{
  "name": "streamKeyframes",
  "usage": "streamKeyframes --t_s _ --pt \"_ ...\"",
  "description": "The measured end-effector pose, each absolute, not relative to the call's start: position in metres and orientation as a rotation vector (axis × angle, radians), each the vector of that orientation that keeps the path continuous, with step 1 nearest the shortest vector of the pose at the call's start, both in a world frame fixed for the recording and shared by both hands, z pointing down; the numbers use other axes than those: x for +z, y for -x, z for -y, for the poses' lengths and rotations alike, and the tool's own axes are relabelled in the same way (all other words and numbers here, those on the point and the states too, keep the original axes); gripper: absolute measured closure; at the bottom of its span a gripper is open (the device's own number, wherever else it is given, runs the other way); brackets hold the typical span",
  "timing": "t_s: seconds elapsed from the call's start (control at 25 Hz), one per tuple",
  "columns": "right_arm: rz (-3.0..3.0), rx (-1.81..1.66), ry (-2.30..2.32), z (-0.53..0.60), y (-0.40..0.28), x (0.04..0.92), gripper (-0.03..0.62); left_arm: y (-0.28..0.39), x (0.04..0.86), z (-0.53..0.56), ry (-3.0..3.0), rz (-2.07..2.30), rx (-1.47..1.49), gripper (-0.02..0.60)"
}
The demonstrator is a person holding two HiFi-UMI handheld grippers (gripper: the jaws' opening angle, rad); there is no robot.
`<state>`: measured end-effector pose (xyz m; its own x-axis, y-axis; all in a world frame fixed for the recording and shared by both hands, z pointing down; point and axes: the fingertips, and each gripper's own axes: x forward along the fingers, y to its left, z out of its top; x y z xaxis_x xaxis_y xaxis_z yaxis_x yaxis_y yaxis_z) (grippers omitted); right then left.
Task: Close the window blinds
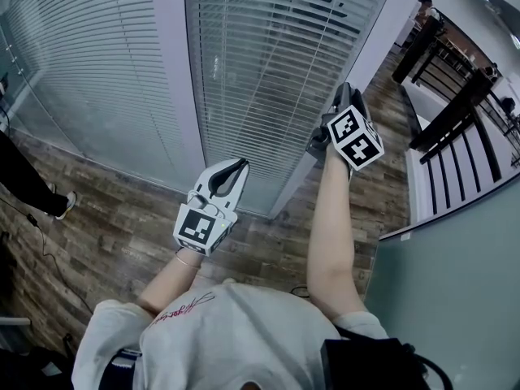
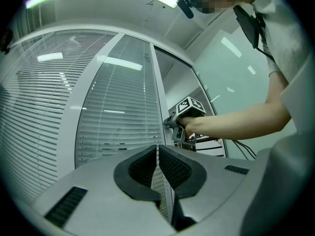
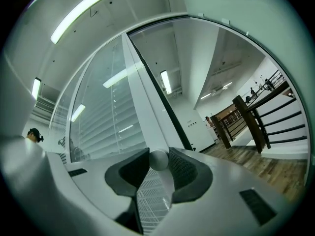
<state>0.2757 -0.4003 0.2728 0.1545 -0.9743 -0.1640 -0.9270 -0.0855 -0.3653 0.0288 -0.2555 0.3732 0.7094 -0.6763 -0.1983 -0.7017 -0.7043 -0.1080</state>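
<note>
The window blinds [image 1: 268, 71] hang inside a glazed panel, their white slats level with dark gaps near the top. A second blind [image 1: 89, 71] fills the panel to the left. My right gripper [image 1: 340, 97] is raised to the white frame post [image 1: 370, 47] between the panel and the corridor. In the right gripper view my right gripper [image 3: 158, 157] is shut on a small round grey knob [image 3: 158, 160], its pads pressing both sides. My left gripper [image 1: 238, 167] hangs lower in front of the glass, shut with nothing in it [image 2: 157, 150]. It sees the right gripper [image 2: 178, 128] at the post.
A person's dark trouser leg and shoe [image 1: 32, 187] stand at the left on the wood floor [image 1: 106, 226]. A dark railing [image 1: 455, 112] runs along the right. A frosted glass partition [image 1: 455, 299] is close at my lower right.
</note>
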Motion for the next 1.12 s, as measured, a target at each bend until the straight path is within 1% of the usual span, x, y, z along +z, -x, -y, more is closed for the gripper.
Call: streamKeyframes --t_s 1.12 --pt "-1.639 -0.454 1.749 0.4008 -0.2829 0.2729 0.463 -0.0293 0.3669 0.2505 2.725 -1.115 0.233 0.561"
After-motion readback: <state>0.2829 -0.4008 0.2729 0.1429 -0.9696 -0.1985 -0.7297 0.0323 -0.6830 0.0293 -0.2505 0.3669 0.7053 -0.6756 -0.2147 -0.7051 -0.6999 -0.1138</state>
